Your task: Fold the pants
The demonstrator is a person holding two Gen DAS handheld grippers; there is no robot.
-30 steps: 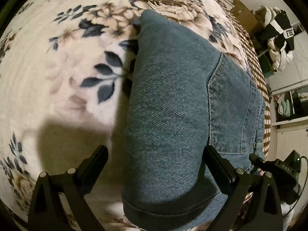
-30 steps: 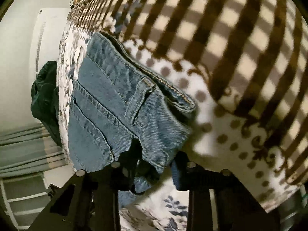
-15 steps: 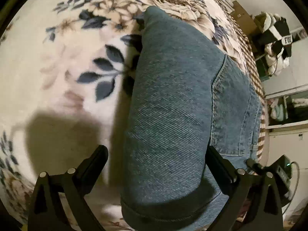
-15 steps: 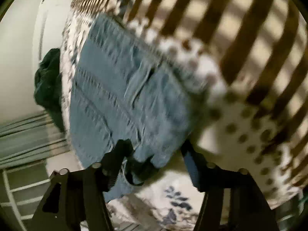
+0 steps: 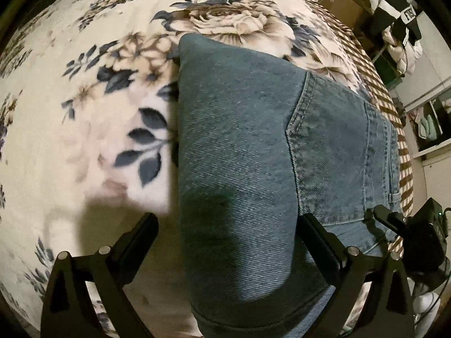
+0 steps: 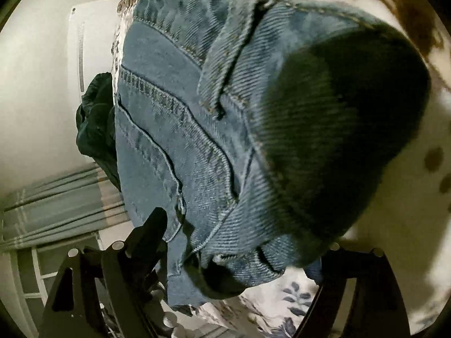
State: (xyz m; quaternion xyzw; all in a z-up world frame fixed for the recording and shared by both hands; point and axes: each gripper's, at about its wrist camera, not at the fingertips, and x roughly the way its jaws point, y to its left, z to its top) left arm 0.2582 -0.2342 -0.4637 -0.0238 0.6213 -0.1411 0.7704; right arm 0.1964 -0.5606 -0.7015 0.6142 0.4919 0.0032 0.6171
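Already the jeans [image 5: 239,152] lie folded into a compact stack on the bed [image 5: 84,98], so by my reading the step in hand is the last tidy-up or the next fold. Nearest the left wrist camera, the left claw [image 5: 225,233] stands wide open, its jaws astride the near hem end of the denim and clamping nothing. Beyond it the back pocket [image 5: 338,152] faces up, and the floral blanket runs off to cartons and hung clothes [image 5: 400,19] at the far wall.

On the right, the right claw [image 6: 242,248] is likewise spread, with the waistband corner [image 6: 332,146] bulging between the fingers, loose rather than pinched as far as I can tell. Behind it a dark green garment [image 6: 95,118] hangs by a pale wall.

Next, I judge, each claw must close on its end and lift evenly, or withdraw without dragging the layers.
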